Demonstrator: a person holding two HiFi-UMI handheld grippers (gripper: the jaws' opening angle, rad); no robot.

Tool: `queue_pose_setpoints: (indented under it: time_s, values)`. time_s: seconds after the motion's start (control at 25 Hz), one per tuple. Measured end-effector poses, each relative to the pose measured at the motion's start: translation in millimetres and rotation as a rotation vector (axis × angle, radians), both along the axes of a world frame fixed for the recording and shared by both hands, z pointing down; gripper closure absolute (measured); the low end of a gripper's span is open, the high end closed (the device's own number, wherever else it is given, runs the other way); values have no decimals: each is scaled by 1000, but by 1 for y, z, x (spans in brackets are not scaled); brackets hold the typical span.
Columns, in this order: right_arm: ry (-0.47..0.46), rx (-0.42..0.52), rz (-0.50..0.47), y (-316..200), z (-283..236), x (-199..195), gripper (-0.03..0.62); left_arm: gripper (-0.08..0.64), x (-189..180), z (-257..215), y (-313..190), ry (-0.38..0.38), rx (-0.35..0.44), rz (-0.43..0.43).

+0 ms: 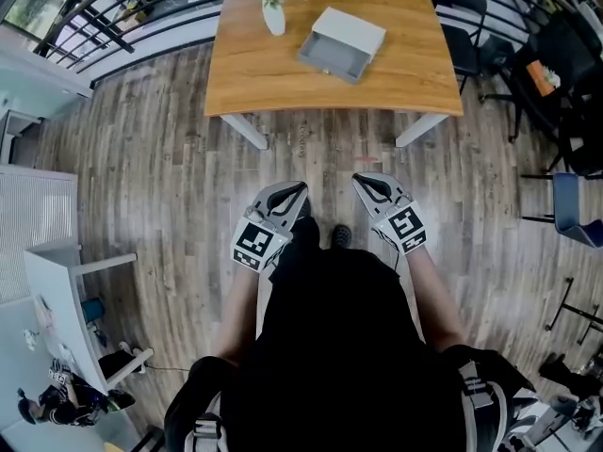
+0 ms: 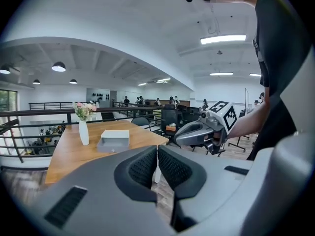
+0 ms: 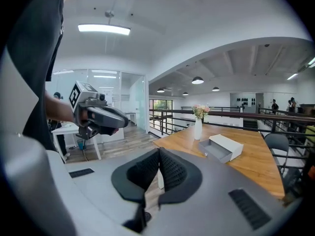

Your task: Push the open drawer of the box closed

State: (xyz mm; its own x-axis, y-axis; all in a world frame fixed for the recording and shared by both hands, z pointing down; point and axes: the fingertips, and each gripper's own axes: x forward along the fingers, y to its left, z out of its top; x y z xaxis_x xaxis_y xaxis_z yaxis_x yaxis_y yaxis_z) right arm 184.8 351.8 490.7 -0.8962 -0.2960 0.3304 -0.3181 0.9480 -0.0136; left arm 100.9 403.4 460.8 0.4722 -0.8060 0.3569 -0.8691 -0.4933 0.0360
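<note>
Left gripper (image 2: 157, 154) has its two jaws pressed together, pad against pad, with nothing held between them. The right gripper (image 3: 159, 159) is the same: jaws together, gripping nothing. Both hang short of the table (image 1: 273, 88), off its near edge and well apart from it, over the wooden floor (image 1: 170, 158). They are side by side with their tips turned toward the table. Neither one touches the table or anything on it.

The box (image 1: 353, 31) lies on the table, in the right half of its top and back from its near edge, set at a slant to that edge. Its drawer (image 1: 330, 57) stands pulled out on the side that faces the table's near edge, showing a grey inside.

A white vase of pink flowers (image 1: 273, 15) stands upright on the table, to the left of the box and closer to the table's far edge, apart from the box. A black chair (image 1: 462, 17) stands just beside the table's right edge. A dark railing (image 1: 122, 17) runs beyond the table's far left corner.
</note>
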Motion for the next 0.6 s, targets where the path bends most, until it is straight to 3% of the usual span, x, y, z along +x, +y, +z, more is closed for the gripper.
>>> queue_pose_setpoints:
  time_s: [0.24,0.6]
  values:
    - [24,-13,63,-26,5,-3,577,531,-6,-5,-29,7,5,43]
    - [67,-20,87,-62,15,-41,577,531,-46,-6,-74,12,-2,74]
